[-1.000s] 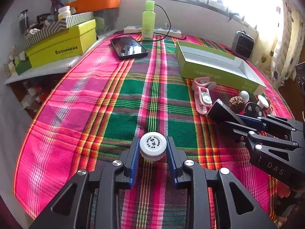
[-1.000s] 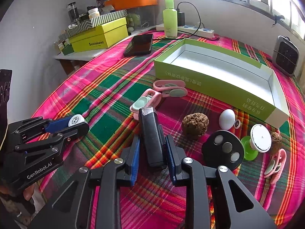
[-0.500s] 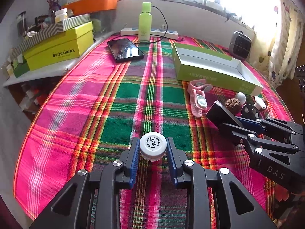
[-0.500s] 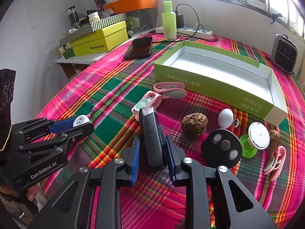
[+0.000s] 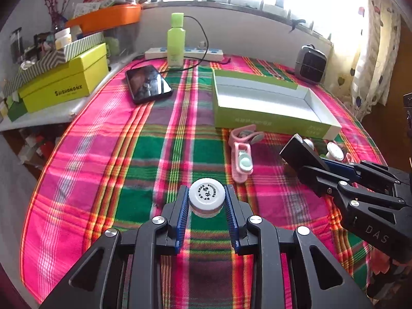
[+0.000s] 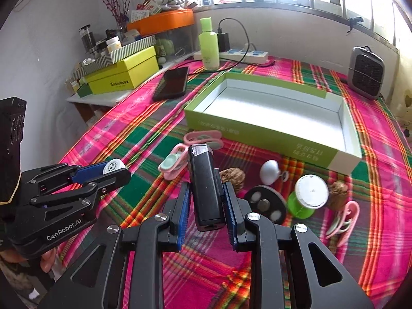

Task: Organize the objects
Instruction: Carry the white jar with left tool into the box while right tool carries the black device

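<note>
Left gripper [image 5: 206, 200]: pinching a small white-capped jar [image 5: 206, 197] between its blue pads, held above the plaid tablecloth [image 5: 103, 154], cap facing up with dark print on it.
Same jar, other view: the white cap shows at the tip of the left gripper [image 6: 113, 171], out to the left of the scene.
Right gripper [image 6: 207, 206]: clamped on a black rectangular device [image 6: 204, 188], which stands up between the pads with its clear end tilted away, off the cloth.
From the left camera: the right gripper [image 5: 314, 164] comes in from the right with the black device [image 5: 298, 152] sticking out toward the box.
Green box [image 6: 257, 134]: open, white inside, lying ahead of both grippers, nothing visible in it.
Loose on the cloth: two pink clips [image 6: 203, 137] just in front of the box wall, a walnut [image 6: 233, 176], a white egg-shaped piece [image 6: 269, 171], a black disc [image 6: 265, 203], a green-and-white spool [image 6: 307, 195], another walnut and a pink clip at the far right.
Back of the table: a black phone [image 5: 148, 83], a green bottle [image 5: 176, 41] by a power strip, yellow box [image 5: 64, 82] to the left.
</note>
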